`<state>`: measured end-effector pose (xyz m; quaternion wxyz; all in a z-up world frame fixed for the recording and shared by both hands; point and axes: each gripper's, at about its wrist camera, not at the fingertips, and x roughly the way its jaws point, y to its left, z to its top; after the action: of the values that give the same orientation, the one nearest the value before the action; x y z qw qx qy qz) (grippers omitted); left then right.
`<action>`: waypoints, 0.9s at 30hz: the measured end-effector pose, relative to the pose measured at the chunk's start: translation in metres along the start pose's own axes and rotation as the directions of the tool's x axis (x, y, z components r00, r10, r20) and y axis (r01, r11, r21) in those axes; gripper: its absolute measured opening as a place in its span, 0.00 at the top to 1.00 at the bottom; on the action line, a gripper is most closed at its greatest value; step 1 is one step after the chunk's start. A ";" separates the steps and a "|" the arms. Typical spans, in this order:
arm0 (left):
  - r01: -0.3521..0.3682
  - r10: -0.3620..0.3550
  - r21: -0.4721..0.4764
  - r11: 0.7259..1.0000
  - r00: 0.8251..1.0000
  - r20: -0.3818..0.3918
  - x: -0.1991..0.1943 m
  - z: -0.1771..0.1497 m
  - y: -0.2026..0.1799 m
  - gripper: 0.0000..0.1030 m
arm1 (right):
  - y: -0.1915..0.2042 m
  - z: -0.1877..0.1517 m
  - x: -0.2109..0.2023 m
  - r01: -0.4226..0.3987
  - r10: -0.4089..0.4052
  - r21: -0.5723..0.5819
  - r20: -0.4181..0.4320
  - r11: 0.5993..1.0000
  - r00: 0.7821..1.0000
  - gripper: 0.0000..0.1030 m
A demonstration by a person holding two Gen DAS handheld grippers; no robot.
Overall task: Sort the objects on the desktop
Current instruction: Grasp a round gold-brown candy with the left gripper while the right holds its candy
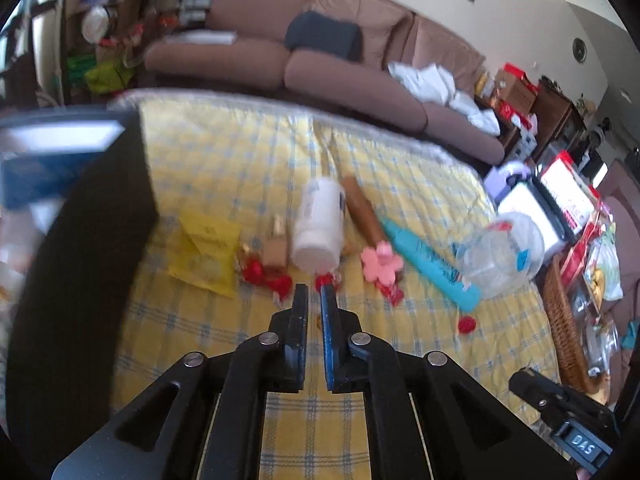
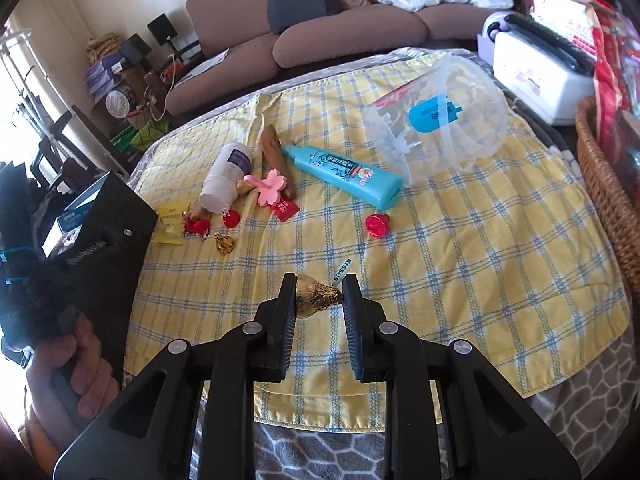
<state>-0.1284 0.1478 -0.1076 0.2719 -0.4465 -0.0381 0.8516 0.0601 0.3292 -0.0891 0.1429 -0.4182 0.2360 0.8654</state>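
My right gripper [image 2: 319, 284] is shut on a gold-foil chocolate [image 2: 314, 296] with a paper flag, held above the yellow checked cloth [image 2: 480, 260]. My left gripper [image 1: 314, 290] hovers over the cloth with a narrow gap and nothing between its fingers. Just past its tips lie a red foil candy [image 1: 326, 280], a white bottle [image 1: 320, 224], a pink flower clip [image 1: 382, 266] and a teal tube [image 1: 432, 264]. More red candies [image 2: 196, 224] and a gold one [image 2: 224, 244] lie by a yellow packet [image 2: 170, 224]. A lone red candy [image 2: 376, 226] sits mid-cloth.
A clear plastic tub [image 2: 448, 120] lies on its side at the cloth's far right with a blue item inside. A wicker basket [image 2: 600, 184] borders the right edge. A large black shape [image 1: 80, 260] and a blue box [image 1: 40, 168] stand left. A sofa [image 1: 248, 56] lies behind.
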 end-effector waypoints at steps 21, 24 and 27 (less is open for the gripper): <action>-0.089 0.093 0.152 0.984 0.995 -0.021 0.049 -0.015 -0.010 0.80 | 0.001 0.003 0.011 -0.015 0.015 -0.015 -0.016 1.000 1.000 0.80; -0.120 0.119 0.130 0.984 0.993 0.015 0.025 -0.006 -0.011 0.80 | 0.000 0.003 0.008 -0.013 0.012 -0.012 -0.014 1.000 1.000 0.80; -0.146 0.138 0.130 0.981 0.988 0.071 -0.003 -0.003 -0.017 0.80 | -0.004 0.003 0.005 -0.011 0.011 0.002 -0.010 1.000 1.000 0.80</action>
<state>-0.1176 0.1600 -0.1014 0.2388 -0.4021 0.0432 0.8828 0.0566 0.3340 -0.0930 0.1376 -0.4209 0.2398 0.8639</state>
